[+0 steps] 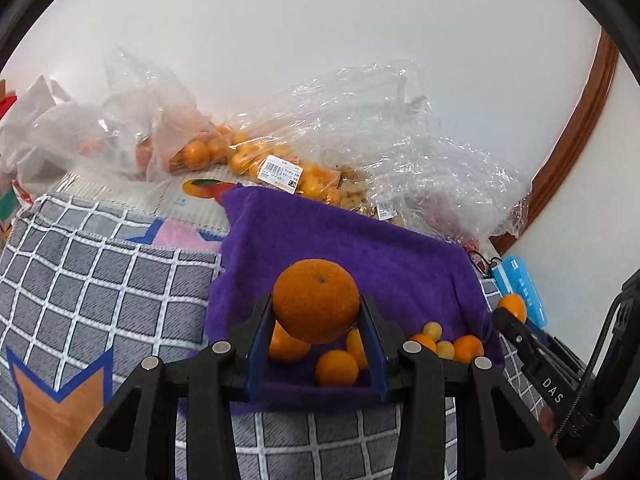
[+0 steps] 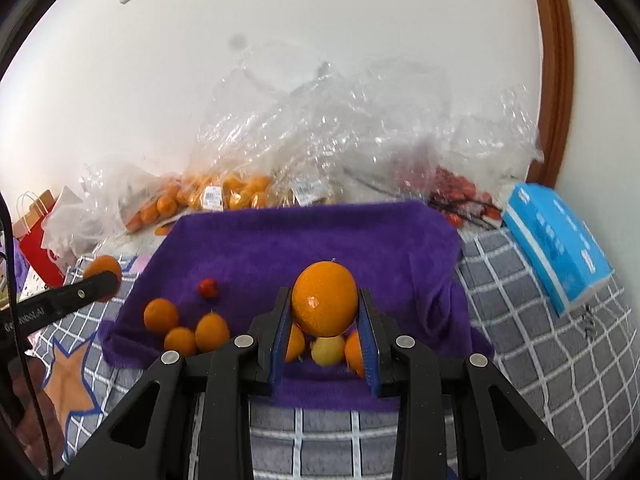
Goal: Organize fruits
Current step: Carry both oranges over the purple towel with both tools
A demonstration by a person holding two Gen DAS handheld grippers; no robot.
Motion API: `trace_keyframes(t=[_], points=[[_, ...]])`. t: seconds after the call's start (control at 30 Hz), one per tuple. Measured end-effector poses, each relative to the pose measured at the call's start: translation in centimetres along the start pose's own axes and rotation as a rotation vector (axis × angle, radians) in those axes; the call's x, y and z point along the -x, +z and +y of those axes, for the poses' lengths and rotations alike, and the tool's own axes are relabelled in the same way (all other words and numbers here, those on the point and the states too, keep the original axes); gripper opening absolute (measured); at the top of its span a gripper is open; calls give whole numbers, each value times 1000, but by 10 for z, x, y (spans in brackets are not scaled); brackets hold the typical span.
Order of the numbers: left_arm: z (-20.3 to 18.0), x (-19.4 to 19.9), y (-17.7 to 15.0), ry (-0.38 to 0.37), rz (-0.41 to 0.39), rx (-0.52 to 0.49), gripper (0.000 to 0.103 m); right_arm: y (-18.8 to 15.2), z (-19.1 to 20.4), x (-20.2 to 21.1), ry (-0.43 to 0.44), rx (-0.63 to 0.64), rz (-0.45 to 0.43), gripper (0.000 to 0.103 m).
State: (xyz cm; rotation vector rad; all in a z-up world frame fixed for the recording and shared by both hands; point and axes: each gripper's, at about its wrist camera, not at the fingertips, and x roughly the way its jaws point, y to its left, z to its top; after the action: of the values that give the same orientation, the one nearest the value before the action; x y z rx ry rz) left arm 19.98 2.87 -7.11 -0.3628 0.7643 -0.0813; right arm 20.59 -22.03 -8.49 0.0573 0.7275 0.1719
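Observation:
My left gripper (image 1: 316, 312) is shut on a large rough-skinned orange (image 1: 316, 300), held above the purple towel (image 1: 340, 240). Small oranges (image 1: 336, 367) and yellow kumquats (image 1: 433, 330) lie on the towel below it. My right gripper (image 2: 325, 308) is shut on a smooth orange (image 2: 324, 304) over the same towel (image 2: 312, 240), above a yellow fruit (image 2: 328, 350). Several small oranges (image 2: 161, 315) and a small red fruit (image 2: 208, 288) lie on the towel's left part. The left gripper with its orange (image 2: 102, 272) shows at the left edge of the right wrist view.
Clear plastic bags of oranges (image 1: 240, 156) and red fruit (image 2: 456, 188) are piled along the wall behind the towel. A blue tissue pack (image 2: 560, 248) lies to the right on the grey checked blanket (image 1: 100, 280). A red paper bag (image 2: 36, 248) stands far left.

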Motion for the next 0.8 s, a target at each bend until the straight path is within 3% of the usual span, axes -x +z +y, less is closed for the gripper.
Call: trace_keyframes(t=[0.23, 0.43, 0.63, 0.8], points=[[11, -9, 4, 14, -27, 13, 40, 15, 2, -11, 10, -2, -33, 32], [37, -15, 6, 15, -42, 61, 40, 8, -19, -25, -20, -36, -5, 32], [60, -18, 12, 40, -51, 114, 40, 8, -48, -24, -84, -90, -33, 32], [59, -24, 8, 18, -48, 118, 40, 6, -60, -32, -77, -124, -5, 32]])
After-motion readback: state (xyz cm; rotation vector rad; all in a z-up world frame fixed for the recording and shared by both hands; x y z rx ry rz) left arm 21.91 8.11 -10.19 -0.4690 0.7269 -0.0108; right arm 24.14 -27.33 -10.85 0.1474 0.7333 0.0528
